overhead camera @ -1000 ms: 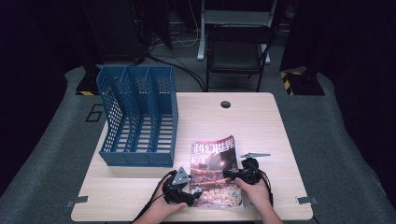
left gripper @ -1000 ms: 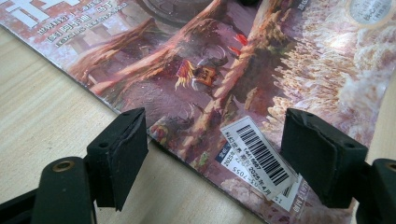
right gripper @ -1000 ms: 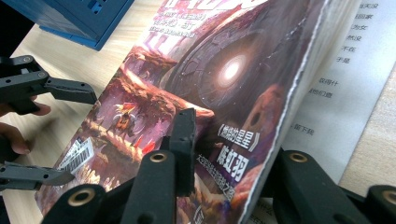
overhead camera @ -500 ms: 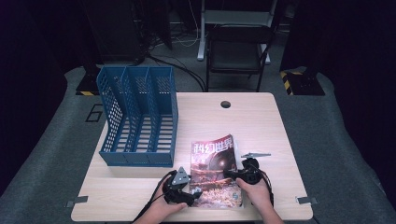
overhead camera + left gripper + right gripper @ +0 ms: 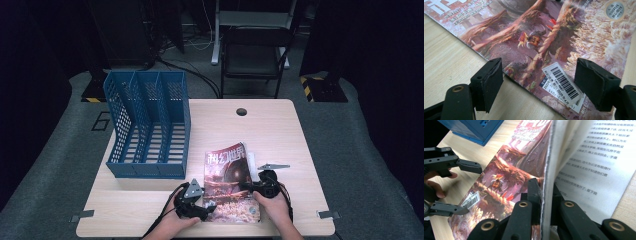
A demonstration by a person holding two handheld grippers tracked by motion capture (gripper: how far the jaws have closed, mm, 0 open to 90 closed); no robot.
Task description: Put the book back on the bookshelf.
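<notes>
- Right tool [image 5: 545, 202]: jaws just closed, pinching magazine [image 5: 227, 175] cover edge, pages lifted.
- Left tool [image 5: 539, 82]: spread, straddling the magazine's corner on the counter [image 5: 280, 130].

High view: the right gripper [image 5: 260, 188] jaws too small to read, part-hidden by the hand [image 5: 272, 206]; both forearms cut by bottom edge. Magazine [image 5: 229, 182] title too small to tell. Left gripper view: magazine cut off top, right and bottom; barcode label [image 5: 562, 83] partly behind one jaw. Right gripper view: blurred page edges hide the magazine's fore part; blue file rack [image 5: 474, 128] cut by top edge; printed text soft.
</notes>
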